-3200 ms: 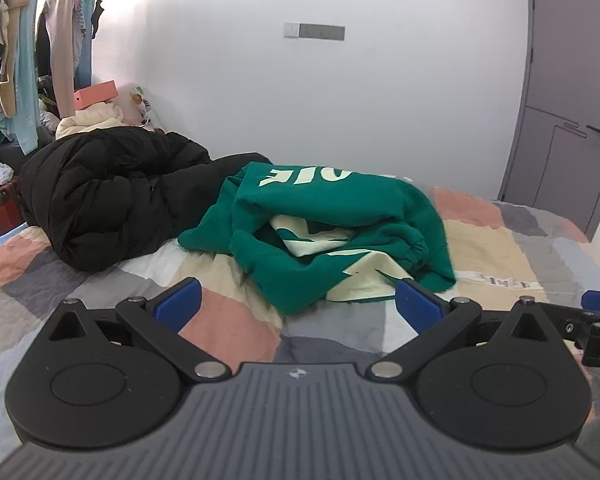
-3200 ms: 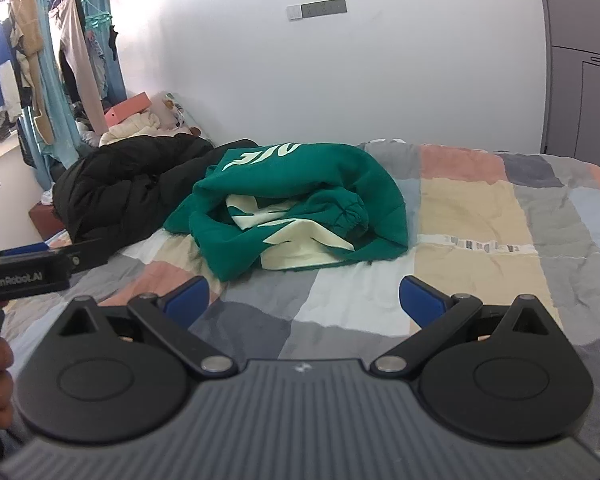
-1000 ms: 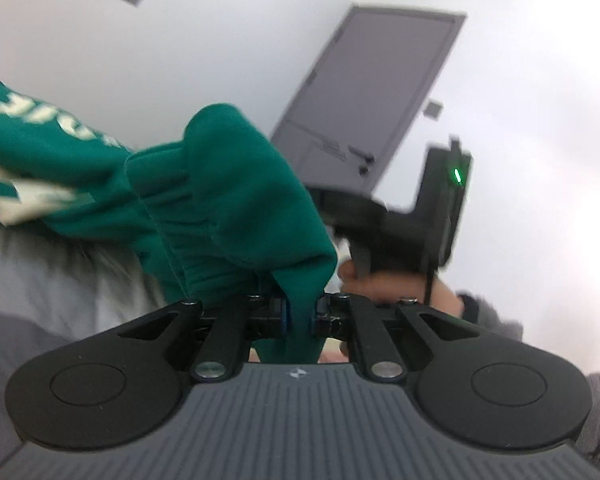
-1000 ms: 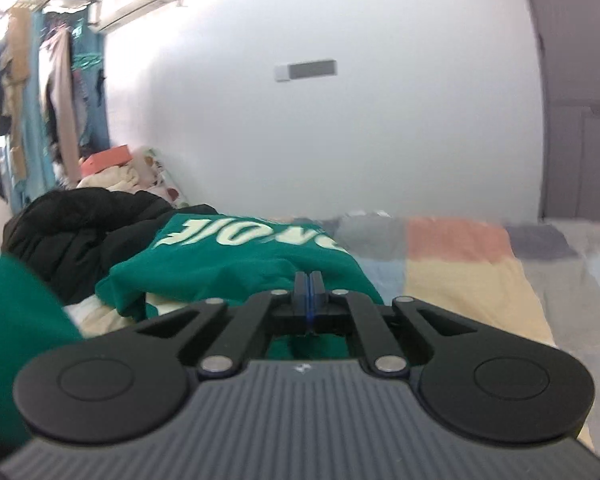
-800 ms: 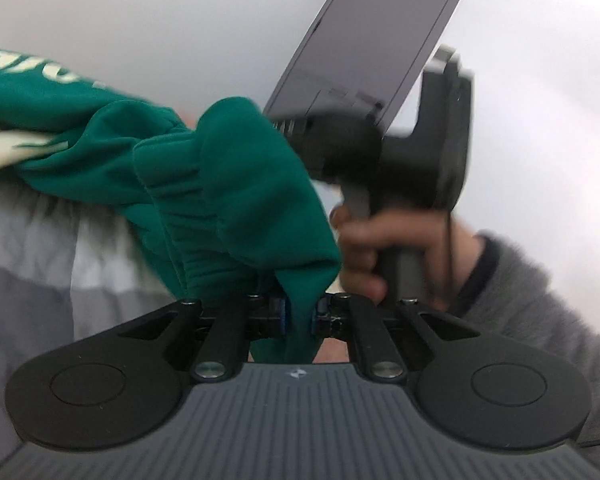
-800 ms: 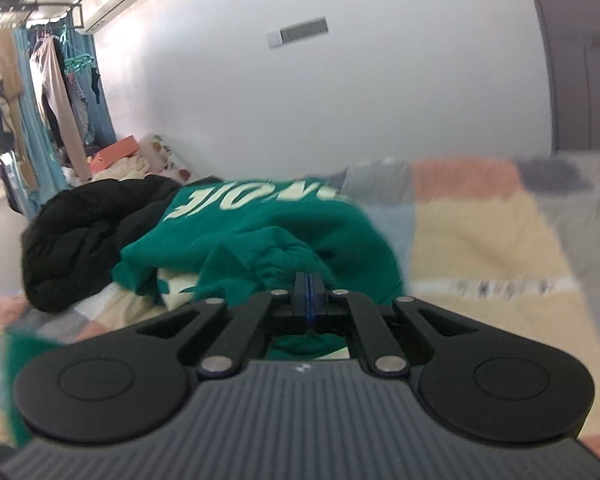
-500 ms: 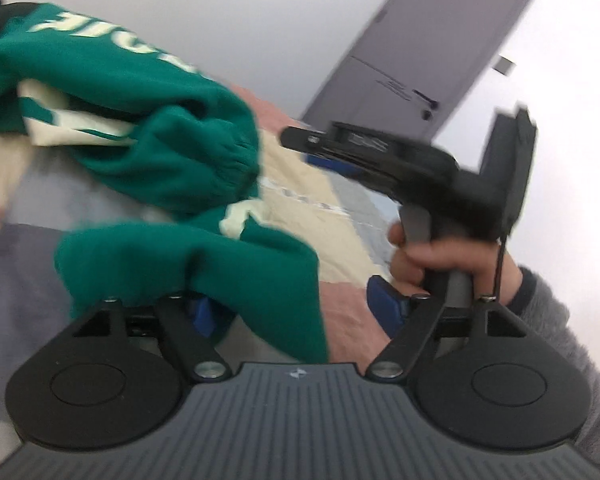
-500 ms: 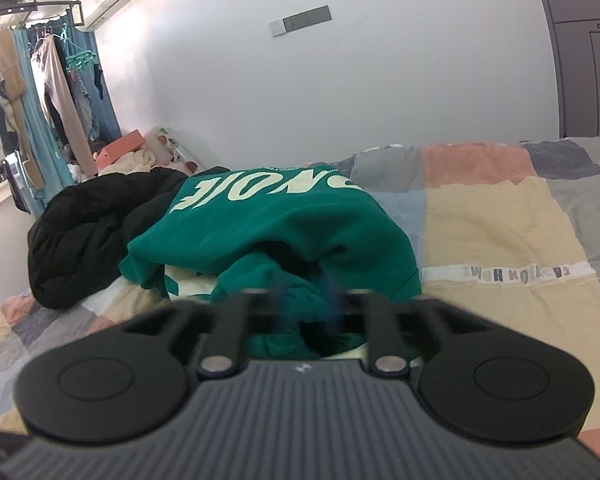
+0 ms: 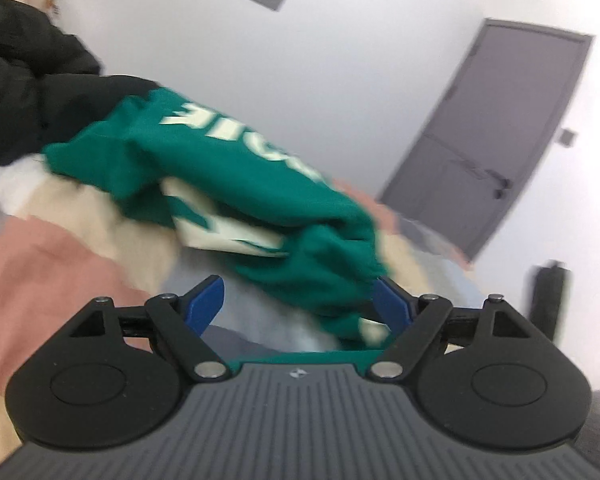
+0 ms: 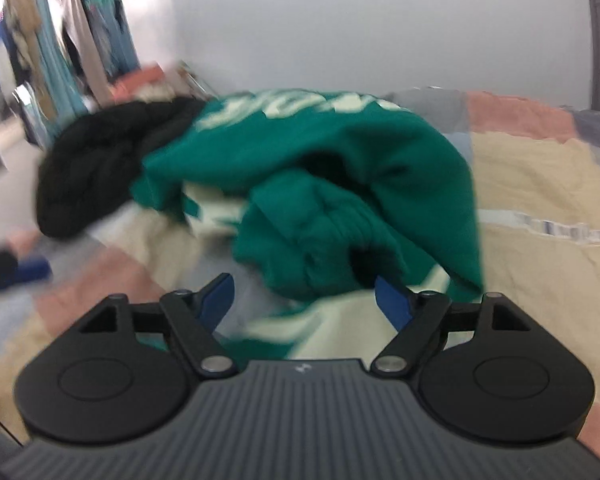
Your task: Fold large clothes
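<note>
Spreading wide, the jaws of both the left gripper and the right gripper have just been opening and pinch nothing, likely to free the cloth for a fresh hold; beyond them the green sweatshirt lies bunched on the patchwork bed, its far side against a black jacket

Green sweatshirt: large cream block lettering across the upper fold, seen upside down and motion-blurred in the left wrist view; only shapes like "E", "I", "C" are guessable, no word legible. Right wrist view: same lettering smeared, unreadable. Printed strip on patchwork bedspread: illegible.
</note>
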